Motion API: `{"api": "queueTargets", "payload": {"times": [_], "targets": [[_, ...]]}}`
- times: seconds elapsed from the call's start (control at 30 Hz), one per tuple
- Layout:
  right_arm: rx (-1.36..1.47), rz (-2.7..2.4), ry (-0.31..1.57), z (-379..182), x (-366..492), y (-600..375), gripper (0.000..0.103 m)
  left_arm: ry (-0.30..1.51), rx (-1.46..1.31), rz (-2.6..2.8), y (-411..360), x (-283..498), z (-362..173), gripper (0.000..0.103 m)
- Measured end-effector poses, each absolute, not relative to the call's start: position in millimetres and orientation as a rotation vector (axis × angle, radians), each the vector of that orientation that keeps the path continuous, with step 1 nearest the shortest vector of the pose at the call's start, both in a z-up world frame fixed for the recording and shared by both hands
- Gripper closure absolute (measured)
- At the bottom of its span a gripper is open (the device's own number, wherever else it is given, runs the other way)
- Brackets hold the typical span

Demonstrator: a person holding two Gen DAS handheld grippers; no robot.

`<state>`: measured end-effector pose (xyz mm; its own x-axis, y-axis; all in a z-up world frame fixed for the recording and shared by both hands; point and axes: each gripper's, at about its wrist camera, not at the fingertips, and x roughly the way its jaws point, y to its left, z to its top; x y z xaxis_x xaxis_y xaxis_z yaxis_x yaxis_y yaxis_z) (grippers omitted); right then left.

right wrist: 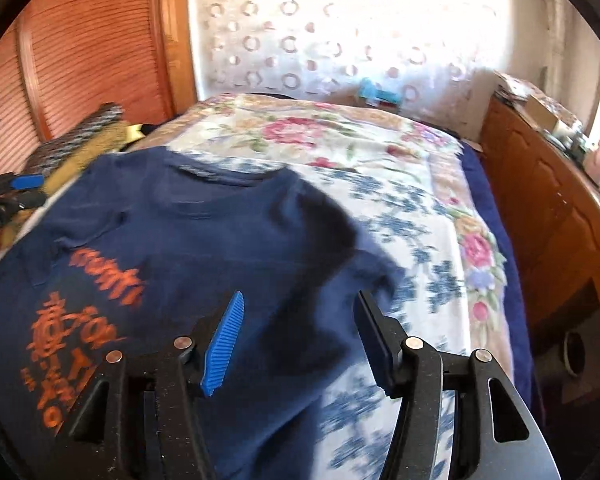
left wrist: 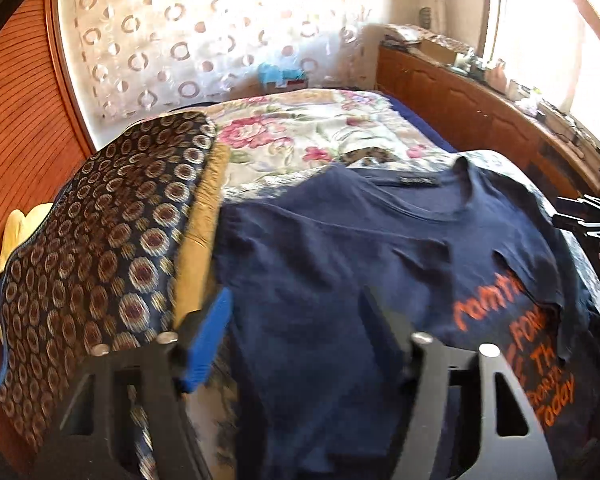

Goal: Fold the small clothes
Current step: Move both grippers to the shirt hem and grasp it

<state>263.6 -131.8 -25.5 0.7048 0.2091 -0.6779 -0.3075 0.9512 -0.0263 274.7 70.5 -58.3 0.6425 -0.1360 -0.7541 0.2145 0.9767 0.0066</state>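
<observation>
A navy T-shirt (left wrist: 340,248) with orange lettering lies spread face up on the bed, collar toward the far end. It also shows in the right wrist view (right wrist: 204,232). My left gripper (left wrist: 296,308) is open and empty, hovering over the shirt's left side. My right gripper (right wrist: 300,316) is open and empty, above the shirt's right sleeve edge. The right gripper shows at the right edge of the left wrist view (left wrist: 584,220); the left gripper shows at the left edge of the right wrist view (right wrist: 16,192).
The bed carries a floral bedspread (right wrist: 380,152). A dark circle-patterned cushion (left wrist: 100,240) with a mustard edge lies left of the shirt. A wooden cabinet (right wrist: 548,208) with clutter runs along the right. A wooden slatted wall (right wrist: 84,48) and a curtain (left wrist: 220,32) stand behind.
</observation>
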Motion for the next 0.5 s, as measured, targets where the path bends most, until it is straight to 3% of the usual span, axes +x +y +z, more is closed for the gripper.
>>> {"api": "queueTargets", "payload": {"times": [0.17,0.5], "targets": [[-0.101,0.256,0.759,-37,286,-141,0.044,0.880,0.162,-0.181,65,300,-64,0.058],[-0.098,0.271,0.775,-48,300,-141,0.043,0.972,0.318,-0.073,54,325,-96,0.059]]}}
